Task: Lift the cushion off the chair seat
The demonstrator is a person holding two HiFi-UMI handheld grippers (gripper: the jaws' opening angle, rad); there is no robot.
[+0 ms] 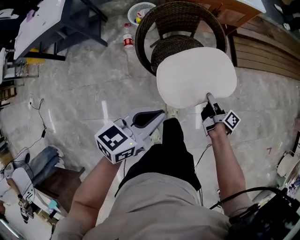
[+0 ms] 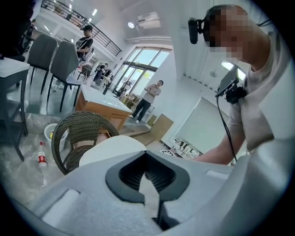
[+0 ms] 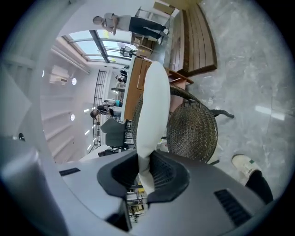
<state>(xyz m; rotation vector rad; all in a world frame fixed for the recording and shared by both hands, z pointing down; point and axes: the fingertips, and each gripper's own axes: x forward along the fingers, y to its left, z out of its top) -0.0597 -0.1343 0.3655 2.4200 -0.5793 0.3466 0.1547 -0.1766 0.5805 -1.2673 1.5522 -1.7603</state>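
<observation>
The white cushion (image 1: pixel 197 75) hangs in the air above the dark wicker chair (image 1: pixel 176 18), clear of its round seat (image 1: pixel 171 47). My right gripper (image 1: pixel 209 97) is shut on the cushion's near edge. In the right gripper view the cushion (image 3: pixel 152 101) stands edge-on between the jaws of that gripper (image 3: pixel 145 175), with the chair (image 3: pixel 191 131) behind it. My left gripper (image 1: pixel 161 114) sits just below the cushion's near-left rim, shut and empty. From the left gripper (image 2: pixel 147 154) the cushion (image 2: pixel 108 148) shows beyond the jaws, in front of the chair (image 2: pixel 73 129).
A water bottle (image 1: pixel 127 40) and a white basket (image 1: pixel 140 10) stand on the marble floor left of the chair. A wooden platform (image 1: pixel 267 47) lies to the right and a dark-framed table (image 1: pixel 42 23) at far left. My own leg and shoe (image 1: pixel 171 112) are below the cushion.
</observation>
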